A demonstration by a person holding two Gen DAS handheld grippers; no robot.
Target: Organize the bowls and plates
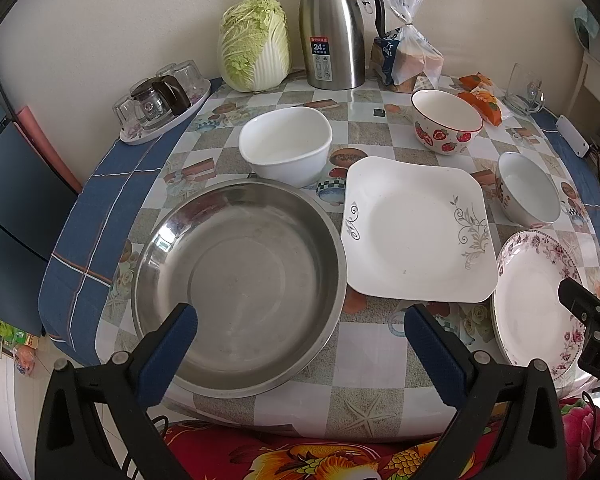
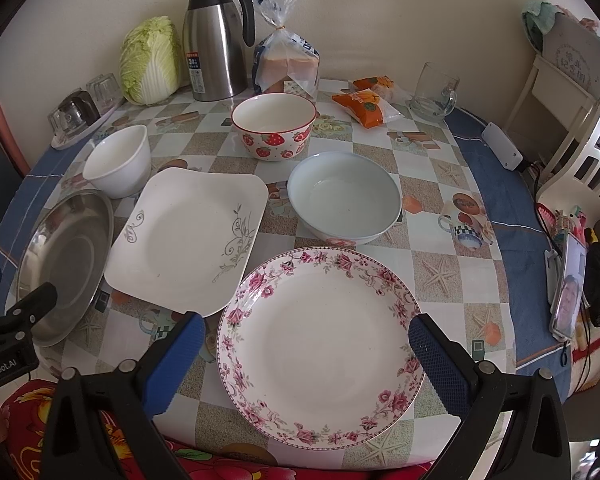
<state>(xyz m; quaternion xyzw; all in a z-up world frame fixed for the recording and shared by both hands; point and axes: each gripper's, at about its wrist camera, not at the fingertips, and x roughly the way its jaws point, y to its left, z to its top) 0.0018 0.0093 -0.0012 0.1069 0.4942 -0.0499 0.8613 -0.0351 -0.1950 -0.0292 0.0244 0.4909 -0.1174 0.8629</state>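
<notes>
Five dishes spread on a checkered desk [image 1: 364, 364], both tools released above its near edge.

From left: a steel basin [image 1: 240, 284] under the empty left tool [image 1: 300, 340], a white bowl [image 1: 286, 146] behind it, a square plate [image 1: 418, 230], a strawberry bowl [image 2: 274, 126], a pale bowl [image 2: 344, 198], and a floral plate [image 2: 320, 344] beneath the wide-spread right tool [image 2: 306, 354].

Steel basin [image 2: 66, 256] near rim hidden behind left gripper [image 2: 18, 320]; floral plate [image 1: 536, 304] partly hidden behind right gripper [image 1: 592, 320]; thermos label [image 1: 321, 58] print illegible.
</notes>
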